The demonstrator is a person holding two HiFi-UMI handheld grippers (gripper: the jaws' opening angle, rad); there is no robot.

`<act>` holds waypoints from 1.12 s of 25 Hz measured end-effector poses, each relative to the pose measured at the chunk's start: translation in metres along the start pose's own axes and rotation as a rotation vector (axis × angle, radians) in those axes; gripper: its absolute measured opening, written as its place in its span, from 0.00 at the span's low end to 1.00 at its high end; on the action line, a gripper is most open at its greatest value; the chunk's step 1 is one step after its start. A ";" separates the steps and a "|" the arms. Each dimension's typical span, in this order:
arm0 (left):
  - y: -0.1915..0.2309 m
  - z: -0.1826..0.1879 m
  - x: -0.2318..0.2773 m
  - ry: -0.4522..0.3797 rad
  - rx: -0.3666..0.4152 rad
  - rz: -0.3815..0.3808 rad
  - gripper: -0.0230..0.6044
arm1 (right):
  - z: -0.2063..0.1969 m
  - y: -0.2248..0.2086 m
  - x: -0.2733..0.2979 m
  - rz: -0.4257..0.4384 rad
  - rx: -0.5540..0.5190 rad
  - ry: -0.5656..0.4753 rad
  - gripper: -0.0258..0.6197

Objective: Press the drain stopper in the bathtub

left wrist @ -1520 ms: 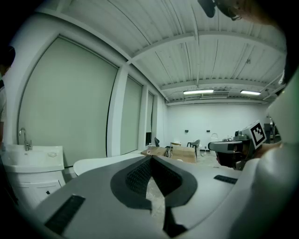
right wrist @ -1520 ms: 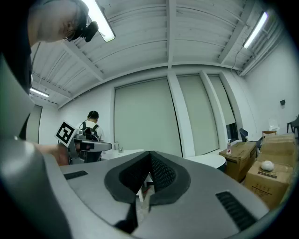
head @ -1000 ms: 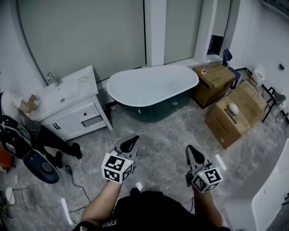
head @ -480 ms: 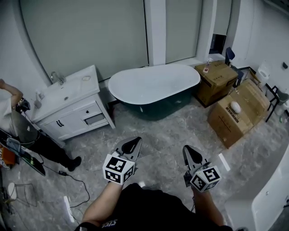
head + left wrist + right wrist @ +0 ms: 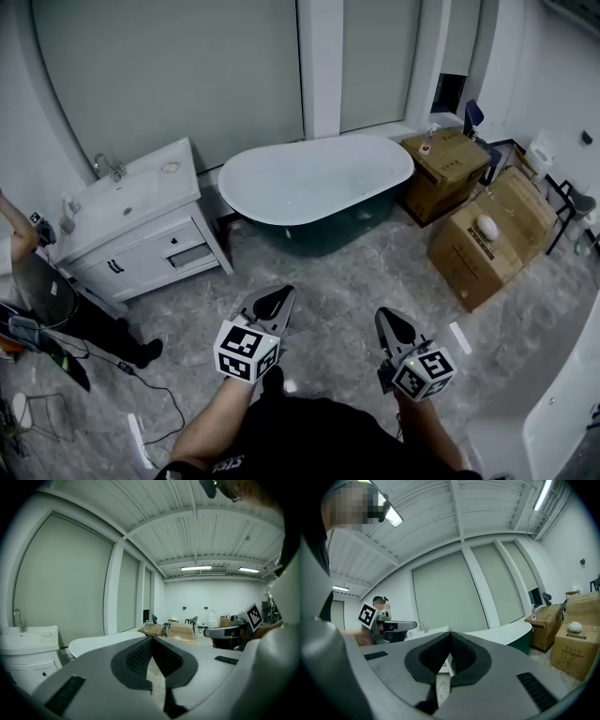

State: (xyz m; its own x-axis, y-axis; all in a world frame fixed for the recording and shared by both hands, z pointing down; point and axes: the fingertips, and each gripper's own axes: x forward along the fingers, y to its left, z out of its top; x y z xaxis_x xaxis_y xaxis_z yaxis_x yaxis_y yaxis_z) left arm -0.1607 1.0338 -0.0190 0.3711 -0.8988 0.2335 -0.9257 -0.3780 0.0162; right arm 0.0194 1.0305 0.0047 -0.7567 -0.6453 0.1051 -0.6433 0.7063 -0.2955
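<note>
At the far left edge a second person (image 5: 17, 242) is cut off by the frame, beside a white vanity cabinet (image 5: 141, 230) whose basin carries a faucet (image 5: 106, 165). Near the wearer's body, the left gripper (image 5: 275, 300) hangs over the grey marble floor (image 5: 337, 281) with its jaws pressed together, the ribbed pads meeting at the tip with nothing between them. Far across the floor, centre frame, stands the oval bathtub (image 5: 314, 178), white inside and dark green outside, well apart from both tools. The drain stopper inside it cannot be made out: from the head view the basin reads as plain white, and both gripper views catch only the rim. It is likely a small, rigid, smooth push-down cap with a spring under it, slick if wet and needing no grasp, best met square on its top centre with a closed jaw tip. The right gripper (image 5: 390, 321) is likewise closed and empty, level with its partner. To the right sit two cardboard boxes (image 5: 487, 239), the nearer one topped by a small white rounded thing too small to identify, and a white fixture (image 5: 562, 412) is cropped by the near right corner.
</note>
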 end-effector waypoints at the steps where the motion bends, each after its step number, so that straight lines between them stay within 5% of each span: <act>1: 0.012 0.000 0.004 0.000 -0.002 -0.004 0.05 | 0.000 0.001 0.012 -0.005 0.000 0.003 0.06; 16: 0.212 -0.017 0.047 0.048 -0.036 -0.082 0.05 | -0.010 0.041 0.217 -0.029 0.031 0.044 0.06; 28: 0.265 -0.024 0.081 0.083 -0.020 -0.147 0.05 | -0.023 0.035 0.270 -0.087 0.077 0.047 0.06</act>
State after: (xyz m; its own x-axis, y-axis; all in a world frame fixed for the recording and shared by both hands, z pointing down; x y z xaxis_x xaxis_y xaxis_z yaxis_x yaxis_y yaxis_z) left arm -0.3779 0.8665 0.0274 0.4963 -0.8121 0.3069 -0.8633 -0.4991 0.0754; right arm -0.2105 0.8878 0.0445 -0.7045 -0.6872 0.1774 -0.6971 0.6228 -0.3553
